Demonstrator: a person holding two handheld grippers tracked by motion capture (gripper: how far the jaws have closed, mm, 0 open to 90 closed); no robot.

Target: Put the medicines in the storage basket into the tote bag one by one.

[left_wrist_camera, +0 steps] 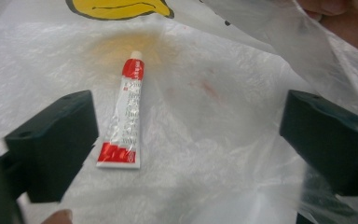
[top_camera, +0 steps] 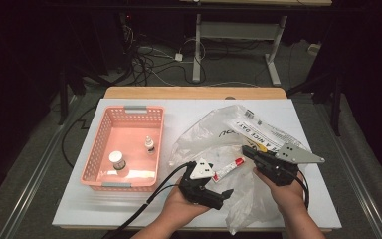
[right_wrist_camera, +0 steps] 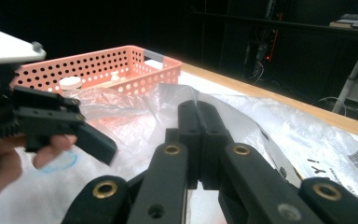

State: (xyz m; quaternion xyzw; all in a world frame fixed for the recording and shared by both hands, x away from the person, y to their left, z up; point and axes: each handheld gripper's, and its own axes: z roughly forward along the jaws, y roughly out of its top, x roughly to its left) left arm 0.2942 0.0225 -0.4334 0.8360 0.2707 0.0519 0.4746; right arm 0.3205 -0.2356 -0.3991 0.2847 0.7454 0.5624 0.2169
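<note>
A small red-and-white tube (top_camera: 229, 169) (left_wrist_camera: 123, 112) lies flat on the crumpled clear plastic bag (top_camera: 219, 134) (left_wrist_camera: 223, 93), cap pointing away from my left gripper. My left gripper (top_camera: 225, 196) (left_wrist_camera: 189, 130) hovers just short of the tube, open wide, with nothing between its jaws. My right gripper (top_camera: 245, 149) (right_wrist_camera: 198, 107) is shut on a fold of the bag's film and holds it lifted, to the right of the tube. In the right gripper view the left gripper (right_wrist_camera: 60, 126) shows at the left, in a hand.
A pink perforated basket (top_camera: 94, 149) (right_wrist_camera: 98, 70) stands at the table's left. It holds a white-capped jar (top_camera: 117, 160) (right_wrist_camera: 70, 84) and a small dropper bottle (top_camera: 149, 144). Cables trail from both grippers toward the front edge. Bare white table surface (top_camera: 189, 107) lies behind the bag.
</note>
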